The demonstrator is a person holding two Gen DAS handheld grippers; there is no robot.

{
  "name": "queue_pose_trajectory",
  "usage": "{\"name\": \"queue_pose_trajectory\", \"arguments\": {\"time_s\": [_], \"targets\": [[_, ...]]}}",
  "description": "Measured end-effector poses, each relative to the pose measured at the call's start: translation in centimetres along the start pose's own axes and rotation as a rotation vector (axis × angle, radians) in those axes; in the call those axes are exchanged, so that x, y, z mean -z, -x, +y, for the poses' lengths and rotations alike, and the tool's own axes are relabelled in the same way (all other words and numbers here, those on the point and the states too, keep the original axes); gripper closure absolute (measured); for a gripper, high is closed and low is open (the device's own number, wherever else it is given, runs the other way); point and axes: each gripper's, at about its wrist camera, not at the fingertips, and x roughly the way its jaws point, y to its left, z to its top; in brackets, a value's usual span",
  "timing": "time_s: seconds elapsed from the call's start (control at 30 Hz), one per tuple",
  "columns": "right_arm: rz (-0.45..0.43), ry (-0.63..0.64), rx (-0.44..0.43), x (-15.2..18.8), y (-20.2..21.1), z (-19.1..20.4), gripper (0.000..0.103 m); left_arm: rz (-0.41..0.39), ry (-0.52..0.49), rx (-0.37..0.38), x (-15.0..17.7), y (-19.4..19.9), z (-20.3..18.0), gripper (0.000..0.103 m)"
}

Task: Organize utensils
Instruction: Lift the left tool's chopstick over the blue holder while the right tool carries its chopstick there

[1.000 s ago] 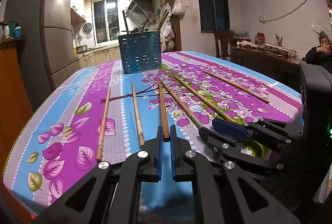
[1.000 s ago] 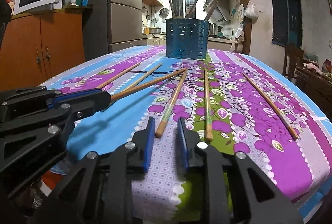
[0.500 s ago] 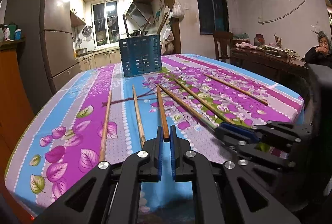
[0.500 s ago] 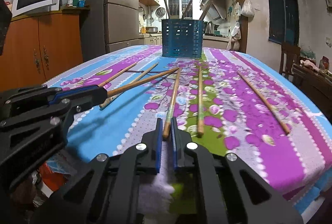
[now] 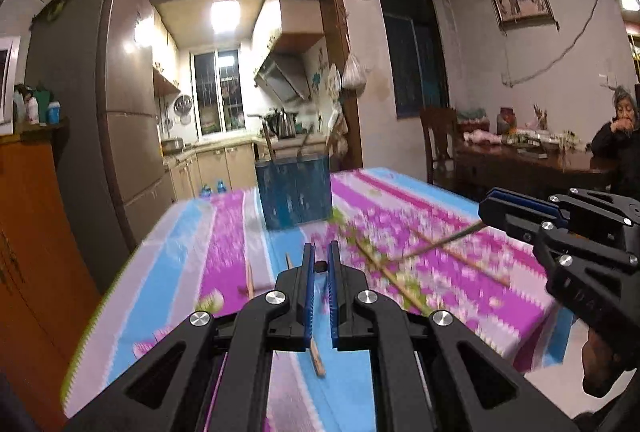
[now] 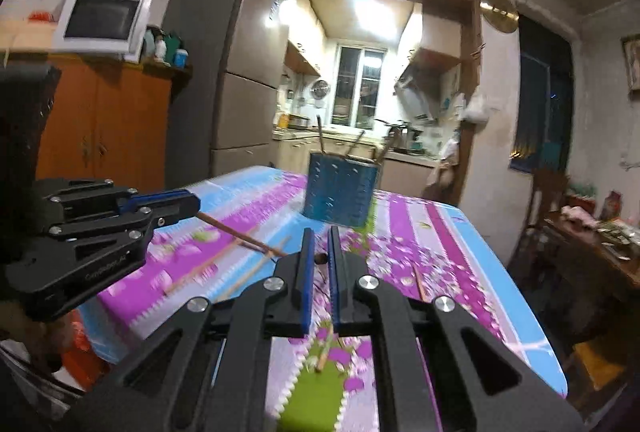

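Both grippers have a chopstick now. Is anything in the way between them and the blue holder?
Nothing visible. The left gripper and right gripper each hold a chopstick above the table, and the holder stands straight ahead. Only loose chopsticks lie flat below. A few utensils already stand in the holder.

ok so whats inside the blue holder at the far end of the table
A few dark utensil handles stick up out of the blue holder and lean apart. Its perforated wall and the motion blur hide their lower ends and anything shorter inside.

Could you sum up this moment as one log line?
left gripper: shut on chopstick | right gripper: shut on chopstick | blue utensil basket: ahead
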Motion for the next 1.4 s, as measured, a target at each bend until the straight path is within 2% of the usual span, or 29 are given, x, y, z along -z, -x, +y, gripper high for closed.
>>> {"name": "queue_pose_trajectory", "arguments": {"time_s": [0.1,0.27,0.57,0.73,1.07,1.4], "targets": [[-0.020,-0.012,-0.041,-2.1,-0.3,-1.3,0.098,-0.014,0.034,0.033,-2.6,0.2,0.9,0.095],[-0.003,-0.080,-0.128,-5.2,-1.9,-3.8,0.098,-0.011,0.057,0.094,-5.8,-0.6,1.8,0.096],[0.040,-0.131,-0.244,-9.0,-3.7,-5.7,0.098,0.090,0.102,0.206,-10.7,-2.6,4.0,0.096],[0.049,-0.151,-0.282,-10.7,-4.3,-6.1,0.098,0.115,0.147,0.269,-12.2,-3.1,5.2,0.096],[0.082,-0.169,-0.306,-11.1,-6.1,-6.5,0.098,0.115,0.153,0.287,-12.4,-3.8,4.8,0.096],[0.076,-0.167,-0.309,-13.3,-7.1,-7.1,0.098,0.092,0.152,0.289,-14.8,-5.8,5.5,0.096]]}}
